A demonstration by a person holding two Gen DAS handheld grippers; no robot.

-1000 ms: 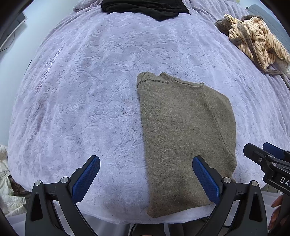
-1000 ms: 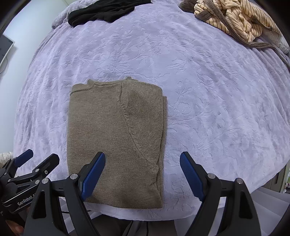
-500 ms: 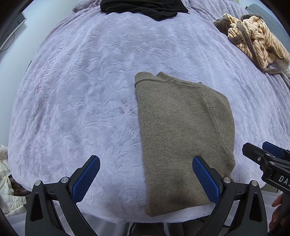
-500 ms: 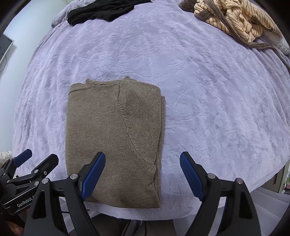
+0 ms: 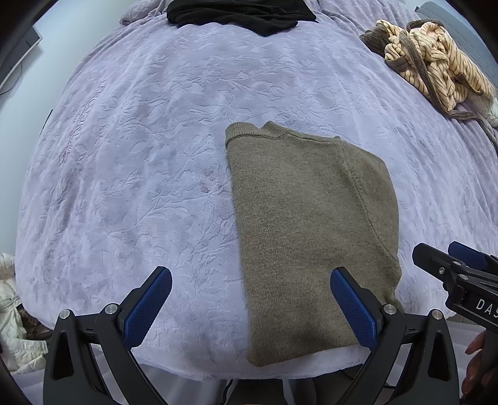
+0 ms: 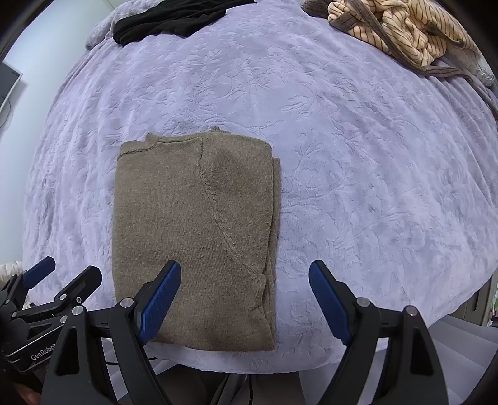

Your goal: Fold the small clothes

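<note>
Lavender embossed bedspread fills both views and carries everything. Olive-brown knit sweater, already folded to a narrow rectangle, lies flat at the near edge of the bed, collar at the far end. A striped garment lies heaped at the far right, a black garment at the far edge; both are well apart from the sweater. I judge the step in hand to be the crosswise fold: I should pinch the two near corners through all layers, lift together, and carry the near hem level to the collar so the edges meet squarely. Left gripper hangs above the sweater's near left edge, jaws spread wide, grasping nothing. Right gripper hangs over its near right edge, likewise spread wide and empty.
</note>
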